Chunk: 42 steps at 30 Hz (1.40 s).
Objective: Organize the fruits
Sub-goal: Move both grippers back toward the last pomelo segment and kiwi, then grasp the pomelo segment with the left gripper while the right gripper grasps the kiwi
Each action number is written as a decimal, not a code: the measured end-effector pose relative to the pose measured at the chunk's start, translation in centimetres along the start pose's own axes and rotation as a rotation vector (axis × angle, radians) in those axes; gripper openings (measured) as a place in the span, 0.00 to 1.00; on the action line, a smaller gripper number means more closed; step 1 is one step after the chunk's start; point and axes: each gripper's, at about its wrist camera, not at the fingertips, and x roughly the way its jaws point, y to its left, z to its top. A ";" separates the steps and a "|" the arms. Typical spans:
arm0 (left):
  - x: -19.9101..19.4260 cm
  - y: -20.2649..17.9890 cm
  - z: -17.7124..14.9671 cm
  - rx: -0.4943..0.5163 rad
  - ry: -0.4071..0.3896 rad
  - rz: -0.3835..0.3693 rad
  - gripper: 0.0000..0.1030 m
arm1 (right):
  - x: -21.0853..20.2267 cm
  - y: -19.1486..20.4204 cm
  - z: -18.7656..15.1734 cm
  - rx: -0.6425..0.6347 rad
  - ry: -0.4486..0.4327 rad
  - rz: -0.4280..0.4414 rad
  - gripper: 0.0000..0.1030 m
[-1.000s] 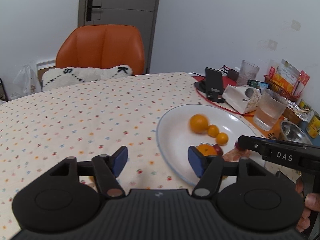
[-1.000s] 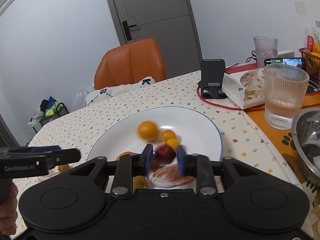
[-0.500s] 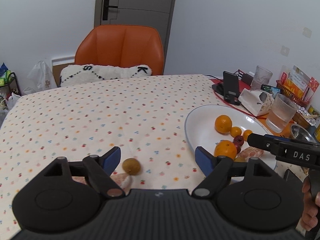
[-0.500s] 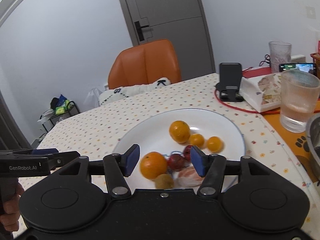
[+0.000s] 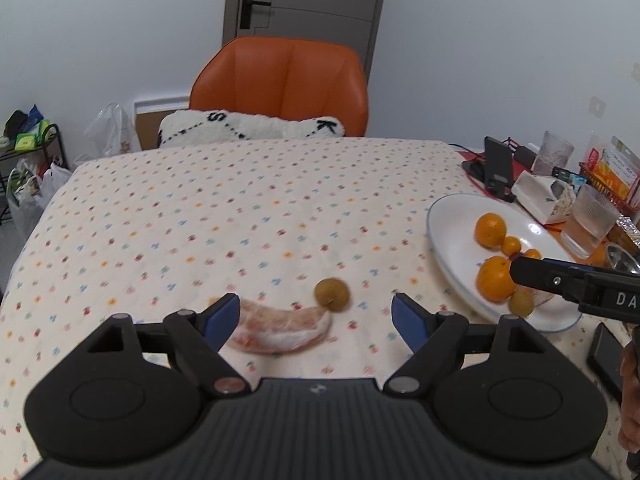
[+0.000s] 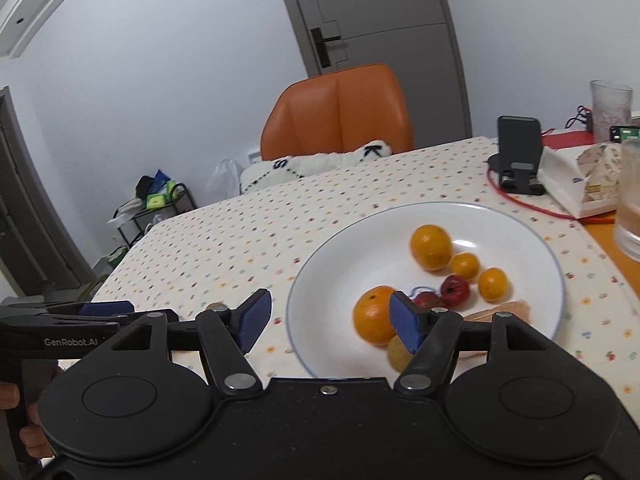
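In the left wrist view, the left gripper (image 5: pixel 316 314) was held wide open and empty over a peeled segment (image 5: pixel 280 330) and small brown fruit (image 5: pixel 331 294) on the tablecloth (image 5: pixel 200 220); the segment was judged soft, best pinched mid-length.

In the right wrist view, the right gripper (image 6: pixel 331 316) was spread, empty, by the plate (image 6: pixel 328 276) of fruit.

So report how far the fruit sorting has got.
Mostly done: the white plate already holds two oranges, small kumquats, red fruits and a brown one at its near edge. Nothing is in hand; the left gripper and right gripper are both open and empty. Left on the tablecloth: a brown round fruit and a peeled pomelo segment, lying between the left gripper's fingers.
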 end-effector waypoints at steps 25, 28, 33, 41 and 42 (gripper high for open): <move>0.9 3.4 -2.4 -0.053 0.029 0.032 0.79 | 2.7 5.1 -1.0 -0.089 0.062 0.117 0.63; 1.2 3.5 -2.5 -0.056 0.025 0.028 0.79 | 3.0 5.5 -1.0 -0.098 0.068 0.124 0.63; 1.9 3.4 -2.5 -0.058 0.028 0.025 0.79 | 3.5 5.8 -1.1 -0.103 0.078 0.129 0.63; 3.4 2.8 -2.2 -0.034 0.029 0.033 0.79 | 4.2 6.3 -1.0 -0.105 0.087 0.130 0.63; 3.5 2.7 -2.2 -0.030 0.029 0.035 0.79 | 4.2 6.3 -0.9 -0.104 0.087 0.128 0.63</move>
